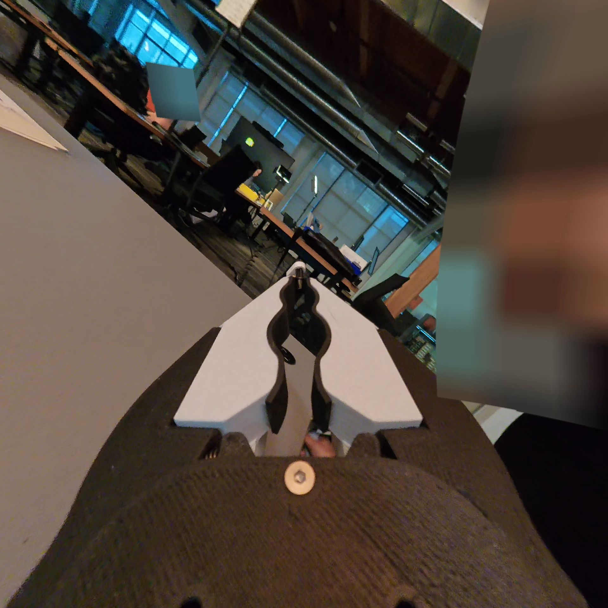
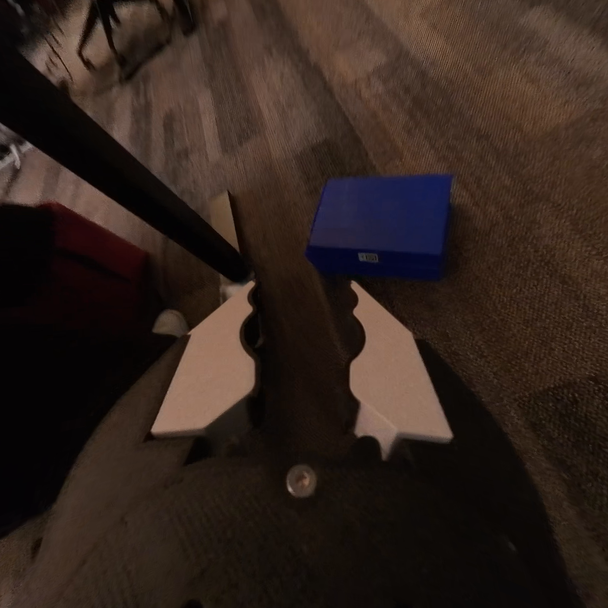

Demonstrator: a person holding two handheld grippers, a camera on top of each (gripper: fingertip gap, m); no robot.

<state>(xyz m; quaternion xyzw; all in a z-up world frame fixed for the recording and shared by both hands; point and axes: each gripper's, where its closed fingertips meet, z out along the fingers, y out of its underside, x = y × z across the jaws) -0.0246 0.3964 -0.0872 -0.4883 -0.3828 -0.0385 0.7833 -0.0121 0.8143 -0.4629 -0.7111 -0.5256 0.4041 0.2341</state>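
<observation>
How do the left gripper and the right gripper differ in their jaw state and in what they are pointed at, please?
The left gripper has its fingertips together, with a small dark pin-like piece between them; the right gripper stands wide open with nothing in it.
The left gripper points up past a grey wall into a large room; the right gripper points down at carpet, close to a blue box and a black leg.
Both have pale fingers on dark bodies.

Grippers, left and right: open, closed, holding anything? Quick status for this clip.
Left gripper: closed, tips pinching a small dark pin-like part with a white piece just beyond.
Right gripper: open, holding nothing, above carpet near a blue box.
</observation>
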